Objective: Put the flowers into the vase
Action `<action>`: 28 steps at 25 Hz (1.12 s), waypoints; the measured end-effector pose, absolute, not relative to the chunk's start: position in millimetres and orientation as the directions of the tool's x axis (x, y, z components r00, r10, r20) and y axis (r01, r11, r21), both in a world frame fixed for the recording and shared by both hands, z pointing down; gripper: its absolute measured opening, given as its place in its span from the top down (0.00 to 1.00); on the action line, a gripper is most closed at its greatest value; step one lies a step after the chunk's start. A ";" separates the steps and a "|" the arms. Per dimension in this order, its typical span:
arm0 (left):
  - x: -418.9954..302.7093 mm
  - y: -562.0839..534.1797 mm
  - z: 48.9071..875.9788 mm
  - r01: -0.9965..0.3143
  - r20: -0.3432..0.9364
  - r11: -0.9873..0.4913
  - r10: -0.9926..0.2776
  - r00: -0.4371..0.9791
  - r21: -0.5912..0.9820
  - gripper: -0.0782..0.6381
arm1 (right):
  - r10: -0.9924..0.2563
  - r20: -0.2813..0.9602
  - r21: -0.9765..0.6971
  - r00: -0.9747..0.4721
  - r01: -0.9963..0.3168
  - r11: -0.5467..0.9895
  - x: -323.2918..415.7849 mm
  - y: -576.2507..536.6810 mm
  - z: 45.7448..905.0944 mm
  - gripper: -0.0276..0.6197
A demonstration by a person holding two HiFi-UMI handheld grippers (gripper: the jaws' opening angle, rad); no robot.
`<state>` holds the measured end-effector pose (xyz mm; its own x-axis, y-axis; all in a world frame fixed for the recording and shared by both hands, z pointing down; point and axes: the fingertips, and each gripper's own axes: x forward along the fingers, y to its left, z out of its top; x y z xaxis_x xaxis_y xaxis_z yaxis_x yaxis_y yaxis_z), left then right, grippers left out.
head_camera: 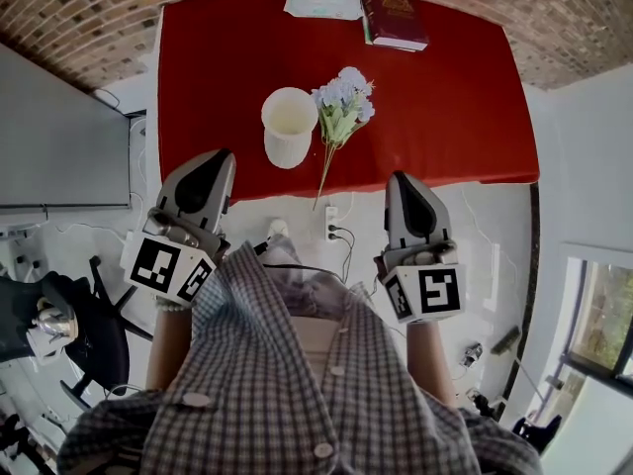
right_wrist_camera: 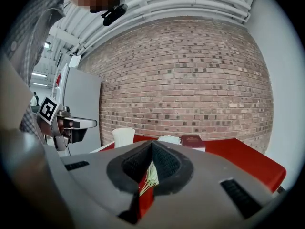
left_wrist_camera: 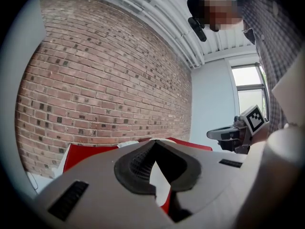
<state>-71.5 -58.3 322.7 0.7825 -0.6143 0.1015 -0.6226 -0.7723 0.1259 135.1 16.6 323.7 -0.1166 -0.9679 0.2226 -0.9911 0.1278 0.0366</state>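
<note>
A white vase (head_camera: 290,125) stands upright near the front edge of the red table (head_camera: 455,97). Beside it on the right lies a bunch of pale blue flowers (head_camera: 343,102), its stem hanging over the table's edge. My left gripper (head_camera: 225,158) hovers just before the table's front edge, left of the vase, shut and empty. The right gripper (head_camera: 400,179) is level with it, right of the flower stem, also shut and empty. In the right gripper view the vase (right_wrist_camera: 123,136) shows at left and flower stems (right_wrist_camera: 150,175) show below the closed tips (right_wrist_camera: 152,143). The left gripper view shows closed tips (left_wrist_camera: 153,142).
A dark red book (head_camera: 393,15) and a white packet (head_camera: 323,1) lie at the table's far edge by the brick wall (head_camera: 79,8). A grey cabinet (head_camera: 59,137) stands left of the table. A black chair (head_camera: 89,325) and cables are on the floor.
</note>
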 end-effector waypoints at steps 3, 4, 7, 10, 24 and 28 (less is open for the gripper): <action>-76.6 -76.1 326.1 -0.607 0.105 -0.786 -0.598 0.795 0.121 0.88 | -0.968 0.230 0.037 -0.096 -0.994 0.108 129.2 0.1 327.9 0.95; -77.9 -81.5 327.1 -0.603 0.104 -0.789 -0.594 0.798 0.119 0.88 | -0.968 0.233 0.036 -0.090 -0.994 0.101 127.2 -4.7 329.3 0.95; -80.2 -92.8 330.1 -0.593 0.101 -0.798 -0.584 0.805 0.108 0.88 | -0.964 0.253 0.042 -0.082 -0.995 0.095 121.1 -14.6 333.7 0.95; -79.7 -98.9 333.5 -0.579 0.105 -0.809 -0.570 0.815 0.106 0.88 | -0.953 0.297 0.039 -0.065 -0.996 0.081 117.5 -18.6 340.4 0.95; -74.0 -104.4 347.5 -0.523 0.145 -0.850 -0.510 0.848 0.065 0.88 | -0.942 0.327 0.057 -0.079 -0.993 0.103 105.4 -35.7 349.6 0.95; -64.3 -103.7 355.7 -0.495 0.184 -0.867 -0.479 0.858 0.050 0.88 | -0.924 0.371 0.054 -0.094 -0.991 0.122 105.5 -40.5 356.7 0.95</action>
